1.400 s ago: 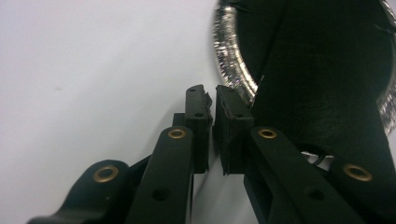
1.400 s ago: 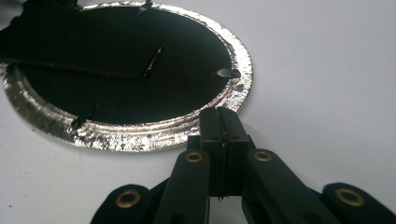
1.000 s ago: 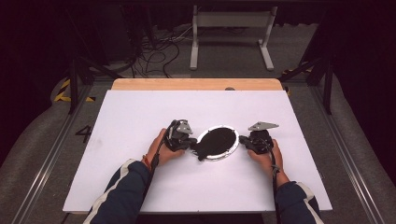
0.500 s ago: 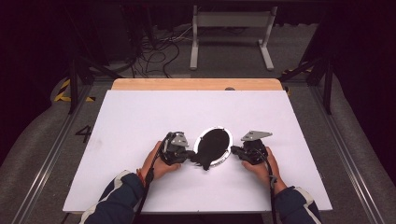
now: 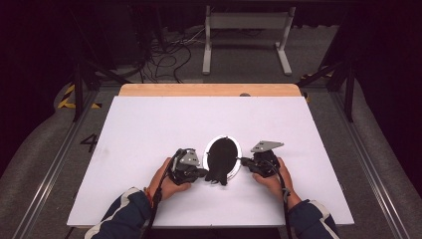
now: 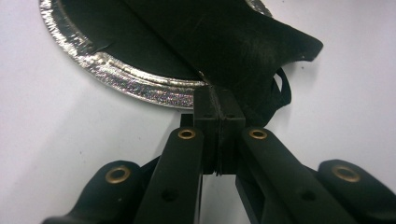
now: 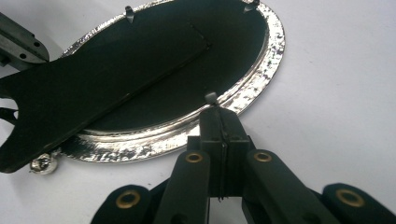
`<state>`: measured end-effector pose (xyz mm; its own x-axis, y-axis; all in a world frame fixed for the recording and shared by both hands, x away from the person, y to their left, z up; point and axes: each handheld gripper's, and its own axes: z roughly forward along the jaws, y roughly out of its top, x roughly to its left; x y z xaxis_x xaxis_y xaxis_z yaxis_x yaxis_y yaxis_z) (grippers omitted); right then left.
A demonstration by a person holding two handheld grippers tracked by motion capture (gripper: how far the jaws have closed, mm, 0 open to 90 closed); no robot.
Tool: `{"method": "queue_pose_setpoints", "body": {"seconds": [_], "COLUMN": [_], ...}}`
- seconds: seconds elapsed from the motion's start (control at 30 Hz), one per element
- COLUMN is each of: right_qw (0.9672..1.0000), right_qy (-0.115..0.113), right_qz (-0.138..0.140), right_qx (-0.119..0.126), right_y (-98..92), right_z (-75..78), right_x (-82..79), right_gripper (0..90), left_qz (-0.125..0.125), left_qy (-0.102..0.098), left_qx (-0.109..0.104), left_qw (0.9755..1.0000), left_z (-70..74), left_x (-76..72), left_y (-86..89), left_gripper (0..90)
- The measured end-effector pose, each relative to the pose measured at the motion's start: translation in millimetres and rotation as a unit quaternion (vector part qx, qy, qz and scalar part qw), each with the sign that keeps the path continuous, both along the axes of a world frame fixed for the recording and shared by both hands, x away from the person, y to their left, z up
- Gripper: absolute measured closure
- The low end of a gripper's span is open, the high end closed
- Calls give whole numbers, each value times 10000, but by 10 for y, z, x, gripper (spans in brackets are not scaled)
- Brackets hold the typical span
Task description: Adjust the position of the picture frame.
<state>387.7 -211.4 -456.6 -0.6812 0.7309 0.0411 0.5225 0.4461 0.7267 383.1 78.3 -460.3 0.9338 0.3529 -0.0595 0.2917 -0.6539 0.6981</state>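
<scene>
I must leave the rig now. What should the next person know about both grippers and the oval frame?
Left gripper: jaws shut on the black stand flap, which sticks out past the frame's rim.
Right gripper: jaws shut on a small metal tab at the rim.
Oval silver frame: lies back-up on the white table, between both grippers.
Done: both grips are taken.
Left: probably bending the tabs and lifting off the black backing; other tabs stand up.

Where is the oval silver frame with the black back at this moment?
In the high view the oval silver frame lies on the white table, near its front edge, between the left gripper and the right gripper.
</scene>
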Motion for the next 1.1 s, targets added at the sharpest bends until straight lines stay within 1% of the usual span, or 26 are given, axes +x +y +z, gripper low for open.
{"method": "queue_pose_setpoints", "body": {"seconds": [0.1,0.17,0.27,0.4,0.43,0.5,0.6,0.7,0.77,0.83,1.0,1.07,1.1], "right_qw": [9999,9999,9999,9998,9998,9998,9997,9997,9994,9994,9994,9994,9994], "right_qy": [19,-10,68,-38,-36,-55,-62,-69,-94,-70,-35,-55,-79], "right_qz": [100,114,141,178,171,191,222,241,292,319,331,326,313], "right_qx": [8,-28,12,-52,-47,-41,-22,-68,-135,-127,-109,-109,-120], "right_y": [40,51,54,68,67,64,56,61,66,62,65,68,71], "right_z": [-1,1,5,-2,-2,-5,-9,-3,3,5,7,6,4], "right_x": [-31,-42,-49,-70,-70,-70,-66,-68,-60,-48,-31,-24,-22], "right_gripper": [900,900,900,900,900,900,900,900,900,900,900,900,900], "left_qz": [-11,-8,-18,31,63,41,28,48,47,62,102,68,56], "left_qy": [-20,4,21,31,84,73,55,87,74,45,101,117,90], "left_qx": [20,3,-22,-17,-40,-77,-73,-99,-114,-111,-157,-166,-149], "left_qw": [10000,10000,10000,10000,9999,9999,10000,9999,9999,9999,9998,9998,9998], "left_z": [-1,-1,-4,-1,-5,-10,-9,-15,-18,-19,-26,-25,-25], "left_x": [-22,-21,-21,-39,-46,-53,-62,-72,-89,-99,-117,-122,-133], "left_y": [10,10,16,9,12,18,10,13,6,7,5,-5,-16], "left_gripper": [900,900,900,900,900,900,900,900,900,900,900,900,900]}}
